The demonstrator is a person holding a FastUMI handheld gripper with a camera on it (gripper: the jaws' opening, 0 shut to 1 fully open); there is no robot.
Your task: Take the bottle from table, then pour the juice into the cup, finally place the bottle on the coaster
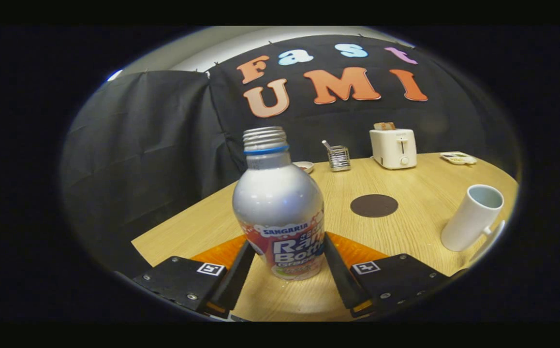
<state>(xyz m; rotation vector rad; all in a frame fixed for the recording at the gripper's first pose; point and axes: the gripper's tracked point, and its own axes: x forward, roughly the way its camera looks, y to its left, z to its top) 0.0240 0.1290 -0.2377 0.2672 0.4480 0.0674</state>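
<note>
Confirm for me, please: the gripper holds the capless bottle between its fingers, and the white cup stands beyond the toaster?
Not quite. The gripper view shows the gripper shut on the capless bottle, but the white cup stands nearer than the toaster, beside the dark round coaster.

bottle (pixel 278 212) upright between tongs (pixel 287 261), fingers touching its sides | coaster (pixel 374 205) beyond-right on surface (pixel 420 193) | cup (pixel 472 217) right of coaster | toaster (pixel 393 147) behind
</note>
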